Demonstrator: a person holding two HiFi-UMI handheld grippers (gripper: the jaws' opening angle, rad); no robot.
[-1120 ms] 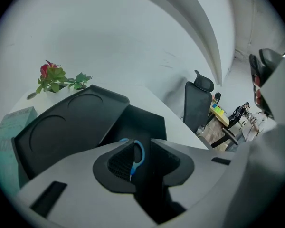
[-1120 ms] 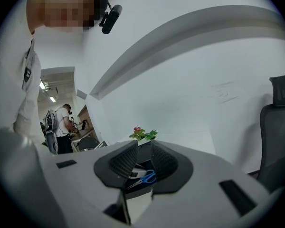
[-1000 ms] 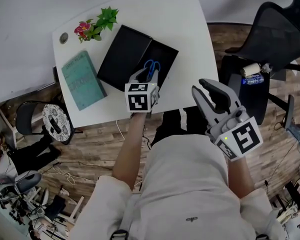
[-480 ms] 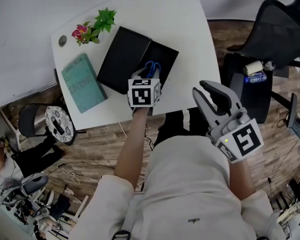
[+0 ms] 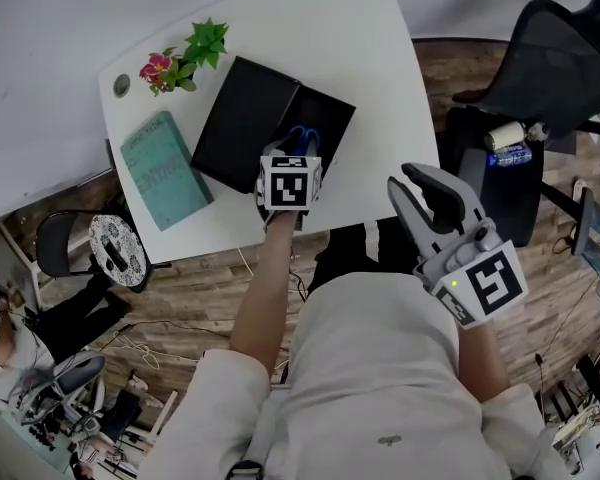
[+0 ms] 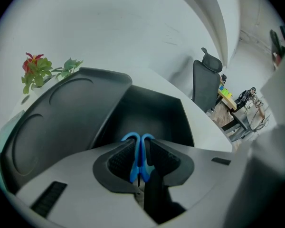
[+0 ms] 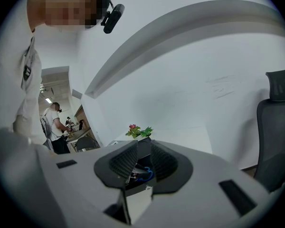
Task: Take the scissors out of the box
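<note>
Left hand-held gripper: the left hand-held gripper (image 6: 141, 148) is clenched on the scissors (image 6: 135, 160); its own view shows both ribbed pads pressed against the blue handles.
Where the scissors are: inside the open tray of the black box (image 5: 335, 113), directly under and ahead of the left hand-held gripper. Whether they have left the tray floor cannot be told.
Long axis: it runs along the line of the jaws, with the blue finger loops on the far side of the pads and a dark tip pointing back toward the gripper body.
Direction out: judged from here, the way clear is straight up, then back toward the person, since the tray walls close in on both sides of the jaws.
Nearer arm: the left, already on the scissors.
Right hand-held gripper: the right hand-held gripper (image 7: 143, 151) is released and empty, with only a narrow gap between its jaws. It is held well to the right of the left one, beyond the worktop edge and over the floor.
Box lid: the lid (image 5: 245, 118) lies folded open, touching the tray on the left of the left hand-held gripper.
Worktop: the white worktop (image 5: 380, 68) has bare room to the right of the left hand-held gripper. A teal book (image 5: 163, 168) lies to the gripper's left, and a flower sprig (image 5: 185, 58) sits beyond the lid.
Room: wood floor (image 5: 200, 298), and a black office chair (image 5: 570, 58) to the far right, well apart from both grippers.
</note>
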